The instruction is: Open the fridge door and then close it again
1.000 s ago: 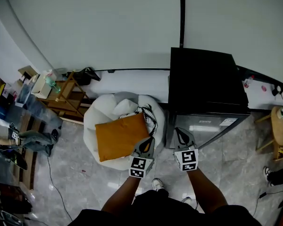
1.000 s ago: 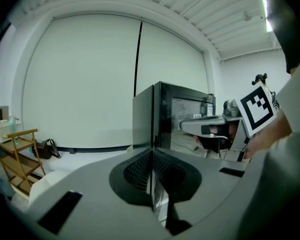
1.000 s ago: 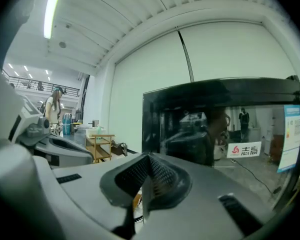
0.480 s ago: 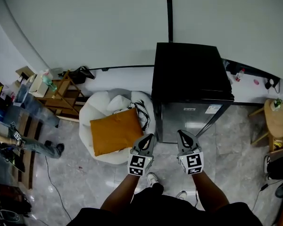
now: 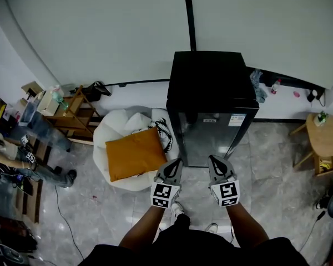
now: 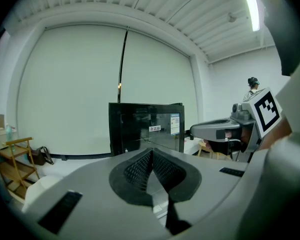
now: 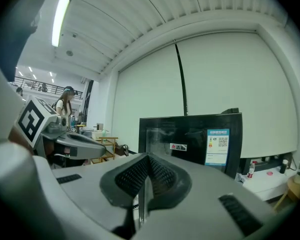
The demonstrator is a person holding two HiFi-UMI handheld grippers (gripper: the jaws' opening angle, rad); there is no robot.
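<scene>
Fridge (image 5: 211, 87): shifted from my right to centre, now straight ahead of left gripper (image 5: 175, 164) and right gripper (image 5: 213, 160).

The fridge (image 5: 211, 93) backs onto the wall, door facing us. Just left of it sits a beanbag (image 5: 115, 133) with a cushion (image 5: 136, 155) on top, a rack (image 5: 72, 114) further left, and a stool (image 5: 324, 138) well right. 2 grippers, left gripper (image 5: 175, 163) and right gripper (image 5: 214, 160), hang side by side before the door.

Bright, even indoor light fills every view, partly from a long white ceiling tube lamp (image 7: 60, 20). The glossy grey marble floor (image 5: 277, 165) and shiny black fridge door (image 5: 208, 137) carry pale reflections. Both gripper views bend strongly toward dark corners, and their nearest foreground seems slightly soft.
</scene>
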